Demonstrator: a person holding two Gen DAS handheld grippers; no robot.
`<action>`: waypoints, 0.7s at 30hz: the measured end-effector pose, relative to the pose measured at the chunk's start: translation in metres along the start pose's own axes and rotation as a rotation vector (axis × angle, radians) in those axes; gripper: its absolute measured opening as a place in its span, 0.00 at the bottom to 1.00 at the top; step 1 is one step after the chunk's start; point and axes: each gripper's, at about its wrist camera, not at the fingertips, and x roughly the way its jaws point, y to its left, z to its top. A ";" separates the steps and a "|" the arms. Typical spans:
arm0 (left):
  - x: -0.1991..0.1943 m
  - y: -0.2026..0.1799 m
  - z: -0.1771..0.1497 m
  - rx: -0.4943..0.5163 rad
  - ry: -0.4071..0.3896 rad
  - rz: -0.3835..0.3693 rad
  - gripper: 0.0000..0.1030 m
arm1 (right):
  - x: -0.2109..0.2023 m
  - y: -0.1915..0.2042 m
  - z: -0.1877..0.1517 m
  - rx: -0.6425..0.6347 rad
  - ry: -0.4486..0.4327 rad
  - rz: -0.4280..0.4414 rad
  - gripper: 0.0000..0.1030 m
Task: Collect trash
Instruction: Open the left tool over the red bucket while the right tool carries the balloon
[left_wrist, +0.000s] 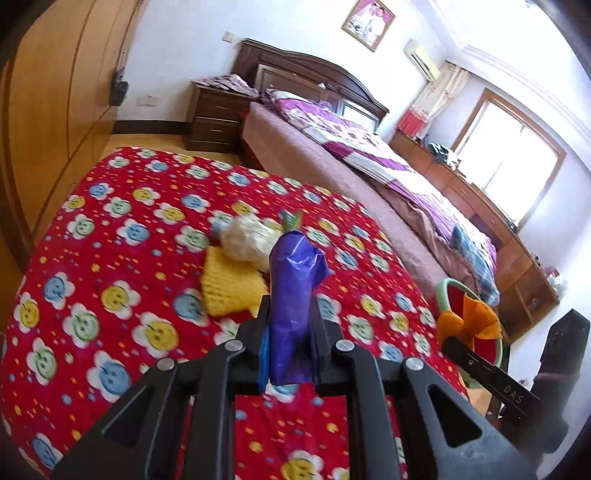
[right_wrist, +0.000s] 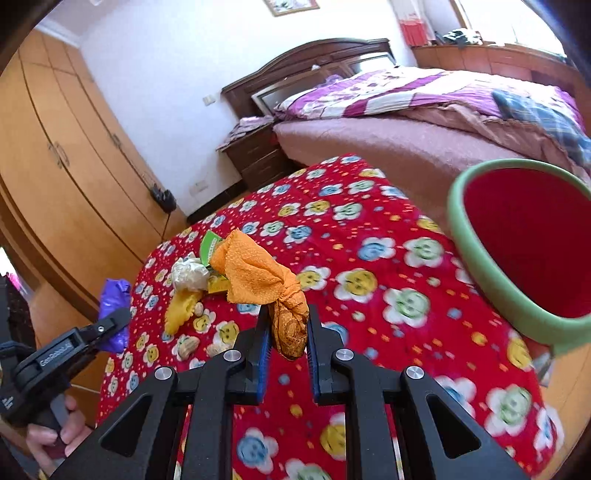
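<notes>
My left gripper (left_wrist: 290, 314) is shut on a crumpled purple wrapper (left_wrist: 293, 291) and holds it above the red flowered cloth (left_wrist: 122, 206); the wrapper also shows at the left of the right wrist view (right_wrist: 114, 302). My right gripper (right_wrist: 286, 317) is shut on a crumpled orange paper (right_wrist: 258, 273), which also shows in the left wrist view (left_wrist: 469, 321). A green bin with a red inside (right_wrist: 491, 273) stands at the right edge of the cloth, right of the right gripper. A white crumpled ball (left_wrist: 247, 238), a yellow wavy piece (left_wrist: 229, 284) and a green wrapper (right_wrist: 210, 245) lie on the cloth.
A bed with a purple quilt (left_wrist: 369, 147) stands beyond the cloth-covered surface. A wooden wardrobe (left_wrist: 48, 110) fills the left side. A dark nightstand (left_wrist: 218, 118) stands by the headboard. A few peanut shells (right_wrist: 188, 347) lie near the yellow piece.
</notes>
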 end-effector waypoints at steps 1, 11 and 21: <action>0.000 -0.006 -0.003 0.006 0.009 -0.010 0.15 | -0.006 -0.003 -0.002 0.002 -0.008 -0.002 0.16; 0.001 -0.079 -0.018 0.126 0.070 -0.076 0.15 | -0.069 -0.043 -0.009 -0.004 -0.140 -0.186 0.16; 0.028 -0.171 -0.033 0.313 0.144 -0.145 0.15 | -0.104 -0.099 -0.011 0.071 -0.223 -0.256 0.16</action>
